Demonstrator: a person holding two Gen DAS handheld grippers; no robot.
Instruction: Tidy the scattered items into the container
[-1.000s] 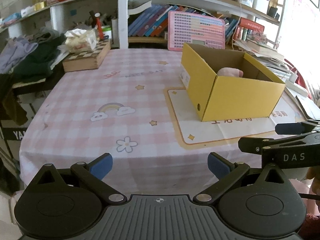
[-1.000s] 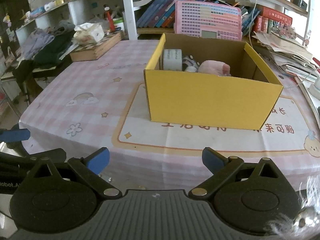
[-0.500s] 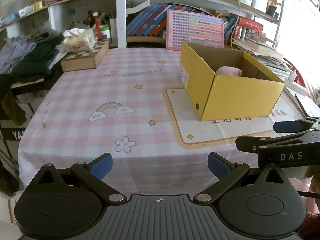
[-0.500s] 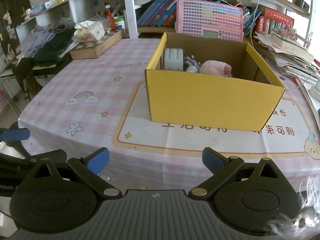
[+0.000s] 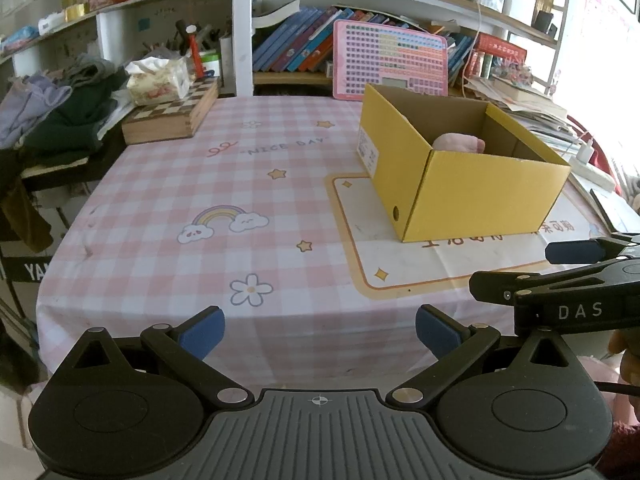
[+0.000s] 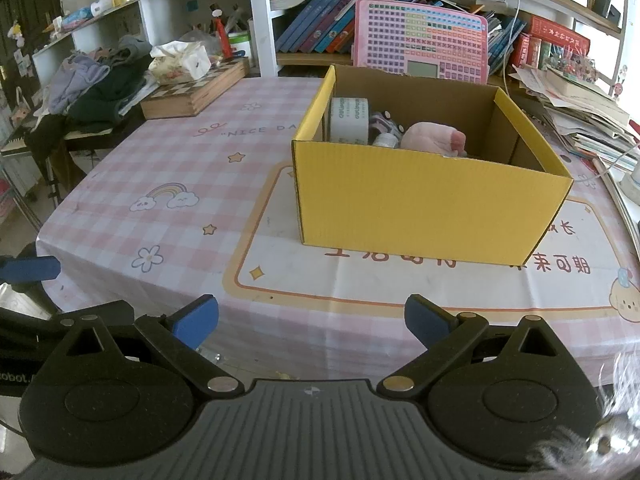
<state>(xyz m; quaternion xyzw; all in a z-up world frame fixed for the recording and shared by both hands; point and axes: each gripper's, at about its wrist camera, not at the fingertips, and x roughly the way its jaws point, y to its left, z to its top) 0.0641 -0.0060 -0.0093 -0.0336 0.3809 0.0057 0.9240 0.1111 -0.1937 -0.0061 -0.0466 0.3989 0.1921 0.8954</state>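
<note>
Yellow box (image 6: 428, 200): tape roll (image 6: 349, 120), pink plush (image 6: 432, 140) inside. Tablecloth (image 5: 256, 184) beside it reads "NICE DAY". Left gripper (image 5: 320, 330), right gripper (image 6: 311, 320): fingers spread, empty.

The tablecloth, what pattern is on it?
Pink and white checks on the tablecloth, with rainbow, star and flower prints; the left wrist view shows it best.

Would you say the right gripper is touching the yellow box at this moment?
Apart. In the right wrist view, the open right gripper sits at the near table edge, and a wide strip of printed mat lies between its fingertips and the yellow box.
</note>
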